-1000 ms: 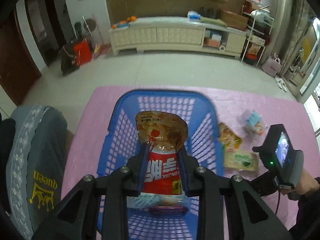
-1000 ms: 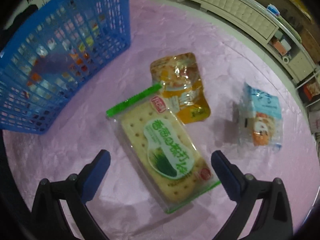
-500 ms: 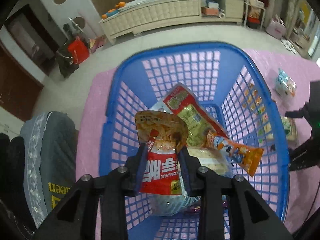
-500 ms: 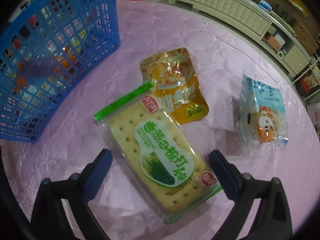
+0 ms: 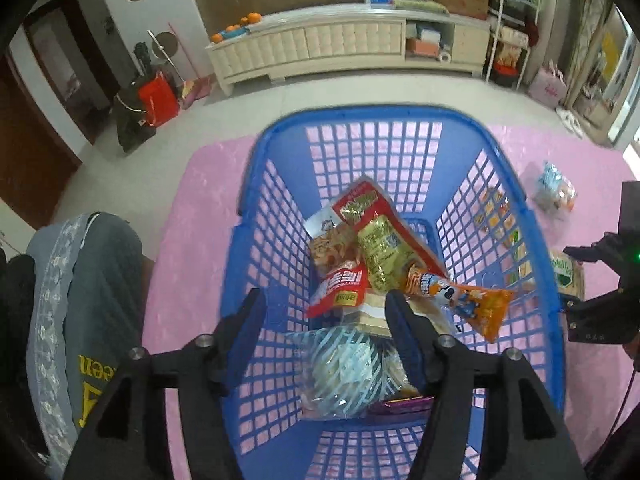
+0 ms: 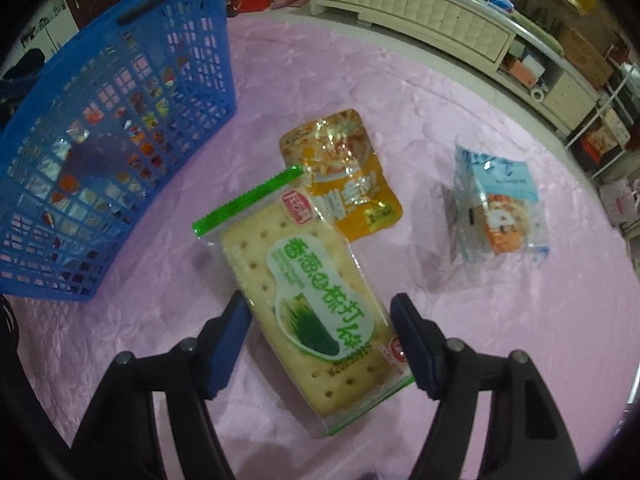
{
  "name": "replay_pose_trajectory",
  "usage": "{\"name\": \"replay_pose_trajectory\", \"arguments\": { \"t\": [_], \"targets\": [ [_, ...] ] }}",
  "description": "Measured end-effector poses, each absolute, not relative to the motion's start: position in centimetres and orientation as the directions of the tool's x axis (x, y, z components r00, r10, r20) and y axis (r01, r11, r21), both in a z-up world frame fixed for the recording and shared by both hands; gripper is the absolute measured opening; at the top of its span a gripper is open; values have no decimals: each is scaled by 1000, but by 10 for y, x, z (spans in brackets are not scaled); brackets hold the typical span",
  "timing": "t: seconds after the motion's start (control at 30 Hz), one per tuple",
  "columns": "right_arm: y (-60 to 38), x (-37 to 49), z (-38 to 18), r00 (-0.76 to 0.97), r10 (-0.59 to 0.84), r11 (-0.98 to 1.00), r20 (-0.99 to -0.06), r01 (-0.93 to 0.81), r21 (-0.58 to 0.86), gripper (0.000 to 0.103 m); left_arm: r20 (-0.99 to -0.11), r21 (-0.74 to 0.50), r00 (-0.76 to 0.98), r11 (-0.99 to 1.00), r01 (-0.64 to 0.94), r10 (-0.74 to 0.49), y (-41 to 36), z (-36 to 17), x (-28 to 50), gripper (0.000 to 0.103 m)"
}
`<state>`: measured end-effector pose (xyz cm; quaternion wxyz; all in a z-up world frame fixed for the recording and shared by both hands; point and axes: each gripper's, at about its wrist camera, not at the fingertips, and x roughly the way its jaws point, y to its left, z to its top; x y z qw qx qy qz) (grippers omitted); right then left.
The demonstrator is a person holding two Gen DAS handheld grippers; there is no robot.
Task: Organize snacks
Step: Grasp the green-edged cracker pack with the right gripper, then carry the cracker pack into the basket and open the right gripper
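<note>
Over the blue basket, the left gripper was opening, nothing held. On the pink cloth, the right gripper was closing around the cracker pack, untouched; a skewed pinch could slip.

One basket, three loose packets.

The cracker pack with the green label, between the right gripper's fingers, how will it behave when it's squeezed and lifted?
The cracker pack looks flat and fairly stiff, so it should lift as one slab. Its glossy clear wrapper may slide between the closing pads of the right gripper. The crackers inside are probably brittle; a hard squeeze could crack them.
</note>
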<state>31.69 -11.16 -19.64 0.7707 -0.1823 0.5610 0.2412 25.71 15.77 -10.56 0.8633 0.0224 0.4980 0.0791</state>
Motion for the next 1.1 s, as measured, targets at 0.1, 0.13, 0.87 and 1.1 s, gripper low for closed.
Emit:
{"name": "replay_pose_trajectory", "arguments": {
  "t": [0.1, 0.13, 0.87, 1.1],
  "targets": [
    [-109, 310, -179, 276, 171, 823, -946, -568, -17, 75, -845, 69, 520, 990, -124, 124, 162, -92, 242, 61],
    [-106, 305, -172, 286, 173, 825, -943, -565, -20, 75, -841, 59, 529, 990, -125, 117, 163, -88, 238, 61],
    [-40, 263, -49, 469, 201, 830, -860, -547, -104, 75, -739, -118, 673, 985, -124, -4, 205, -38, 149, 64],
    [11, 258, -48, 433, 240, 808, -869, -585, -68, 75, -729, -141, 684, 978, -156, 4, 227, -42, 136, 69]
  ]
}}
